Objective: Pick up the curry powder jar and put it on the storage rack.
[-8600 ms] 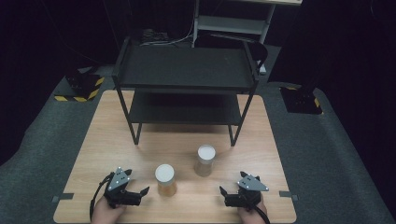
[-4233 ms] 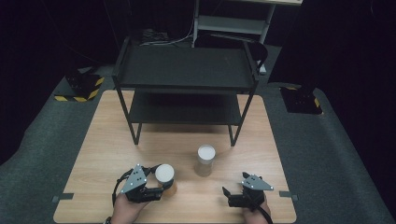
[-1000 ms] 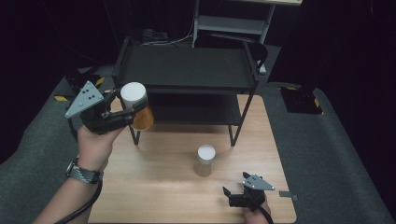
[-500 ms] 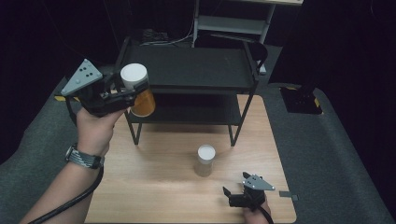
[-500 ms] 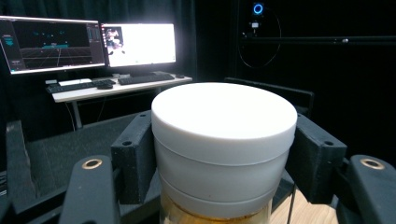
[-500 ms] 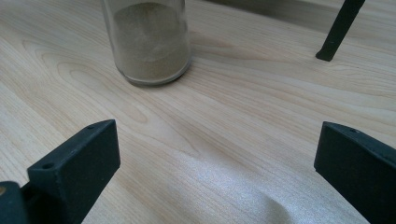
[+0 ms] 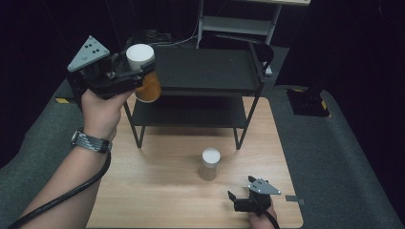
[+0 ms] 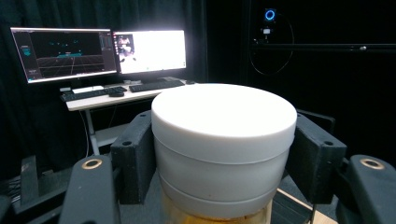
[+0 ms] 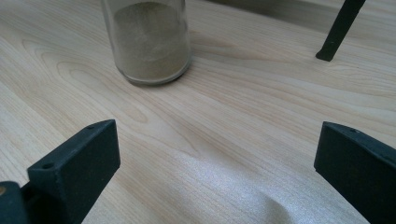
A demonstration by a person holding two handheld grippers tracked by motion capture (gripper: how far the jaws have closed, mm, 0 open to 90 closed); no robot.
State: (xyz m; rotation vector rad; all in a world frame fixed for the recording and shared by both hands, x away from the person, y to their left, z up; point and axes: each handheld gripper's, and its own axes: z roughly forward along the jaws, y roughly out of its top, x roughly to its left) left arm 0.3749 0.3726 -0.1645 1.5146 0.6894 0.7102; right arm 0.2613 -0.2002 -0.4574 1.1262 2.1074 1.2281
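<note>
Standing on the wooden table (image 7: pixel 157 191), the black two-tier shelf (image 7: pixel 200 71) serves as landmark: at its top left corner, the left gripper (image 7: pixel 125 76) clamps a white-lidded jar of orange contents (image 7: pixel 143 71), raised in the air beside the upper tier. In front of the shelf a second jar of beige powder (image 7: pixel 210 163) stands, and nearer still the right gripper (image 7: pixel 234 199) rests, jaws spread wide, holding nothing
</note>
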